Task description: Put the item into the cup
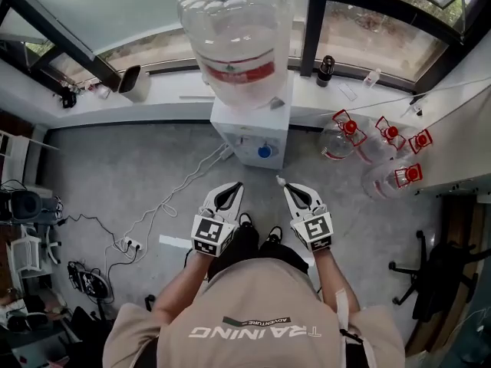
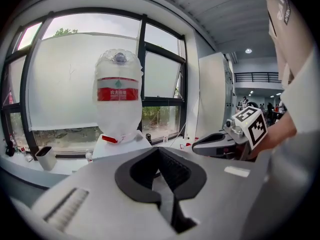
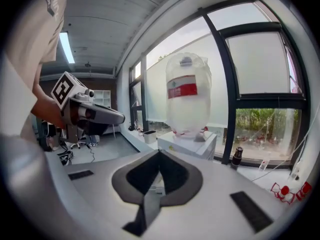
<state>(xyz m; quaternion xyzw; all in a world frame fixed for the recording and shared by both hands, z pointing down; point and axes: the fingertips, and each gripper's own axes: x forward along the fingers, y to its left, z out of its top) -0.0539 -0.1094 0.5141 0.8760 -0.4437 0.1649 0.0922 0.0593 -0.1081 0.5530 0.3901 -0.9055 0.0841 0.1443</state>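
L claw (image 1: 235, 185), R claw (image 1: 283, 183): 2 closed; 1 dispenser (image 1: 253, 135), 1 bottle (image 1: 234, 29)

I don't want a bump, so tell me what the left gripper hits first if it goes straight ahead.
Probably the white water dispenser: in the head view the left gripper, tongs shut, aims at its front. Its own view puts the line near the dispenser's right top edge, so it may skim past.
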